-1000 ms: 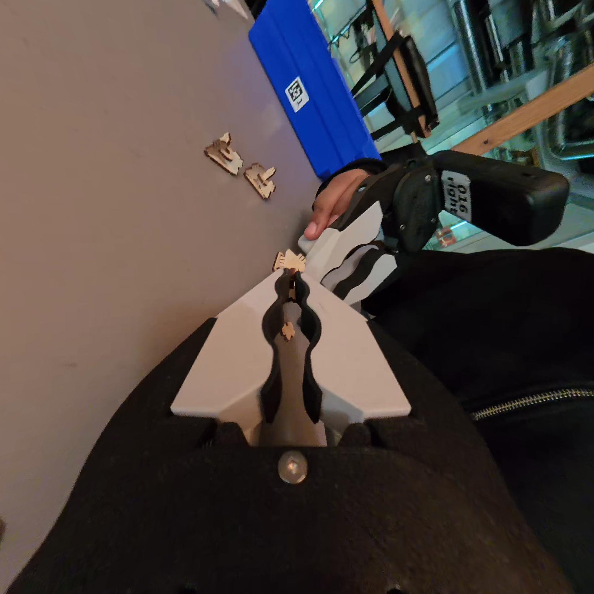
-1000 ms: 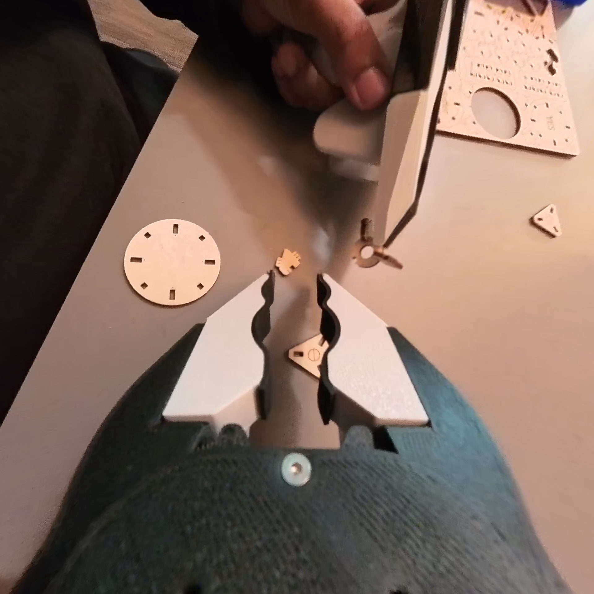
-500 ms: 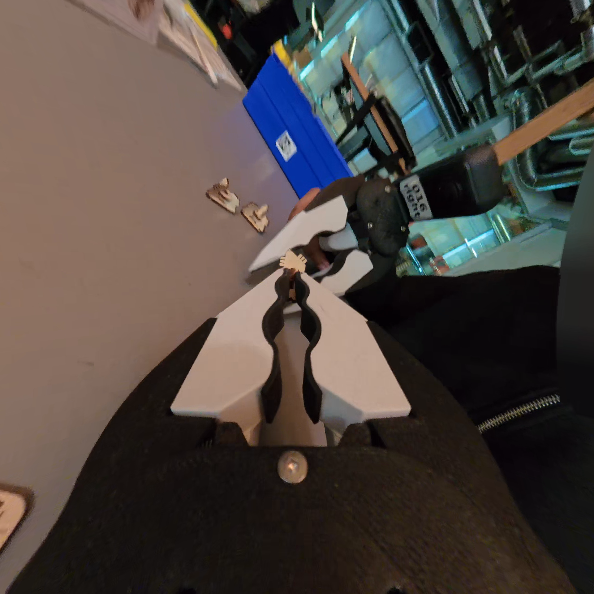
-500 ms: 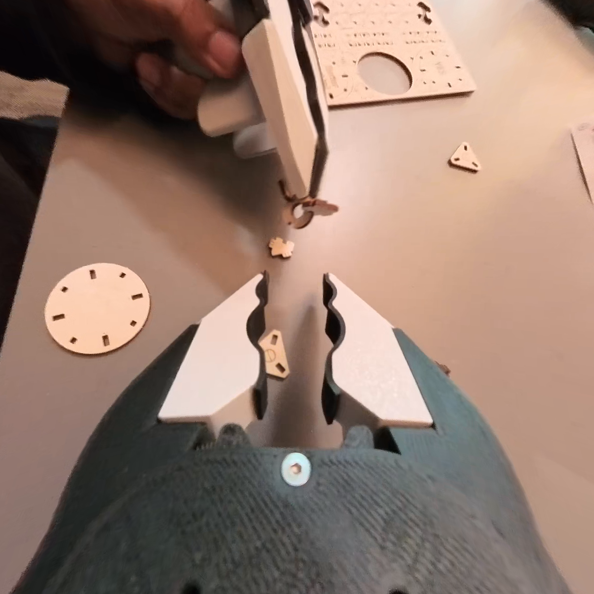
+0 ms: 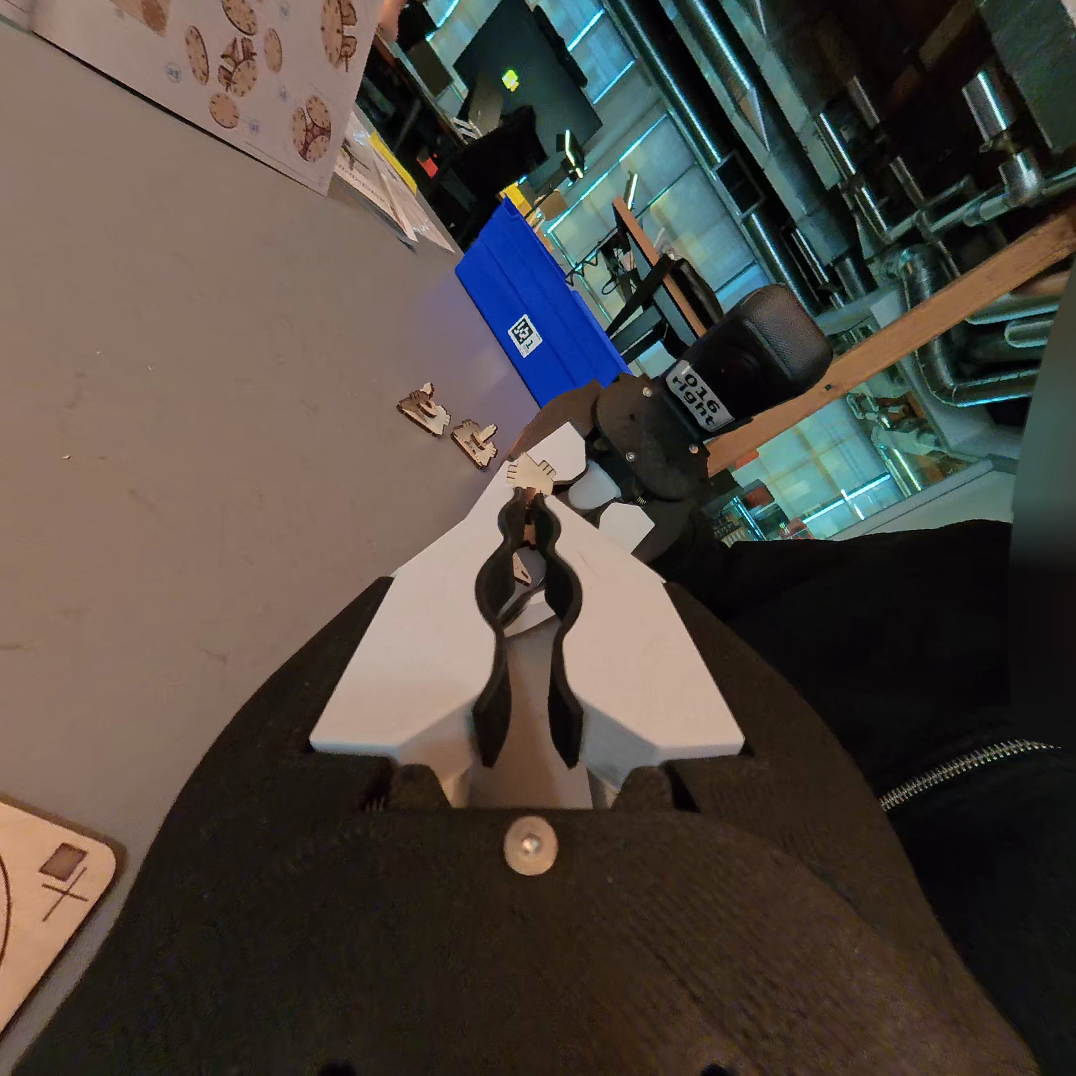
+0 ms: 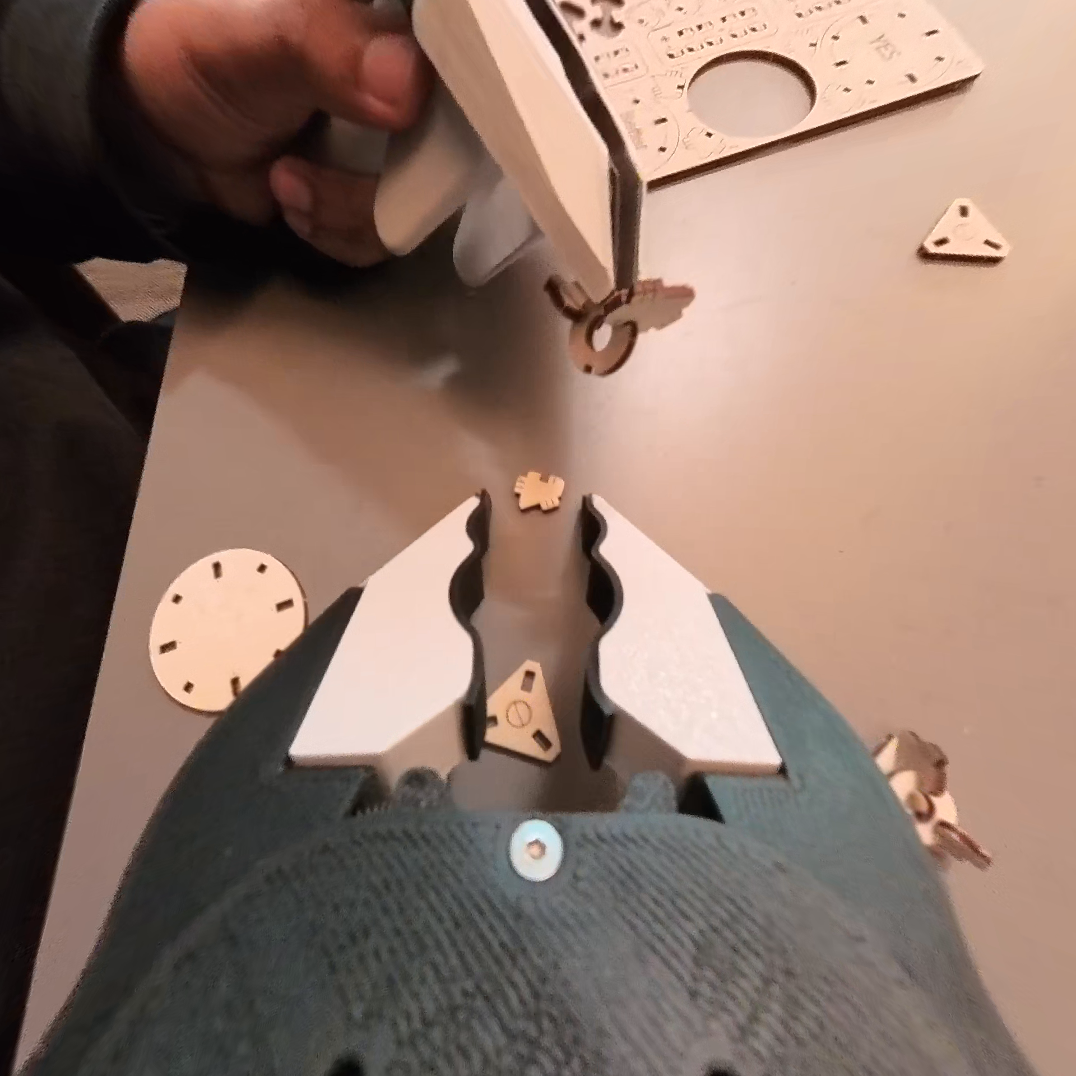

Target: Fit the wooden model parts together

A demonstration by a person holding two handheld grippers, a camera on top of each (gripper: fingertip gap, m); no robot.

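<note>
Two grippers over a grey table [image 6: 815,466]: the left gripper [image 5: 527,495] pinches a small wooden assembly [image 6: 611,326]; the right gripper [image 6: 533,506] hangs open above a tiny wooden piece [image 6: 538,494].

Dim, warm indoor light on the table [image 6: 815,466]; cold teal glow from the background windows [image 5: 669,157]. Soft shadows under the left gripper [image 6: 620,285]. Strong wide-angle bending at the edges. Motion blur on the hand [image 6: 262,116]; near foreground soft.
</note>
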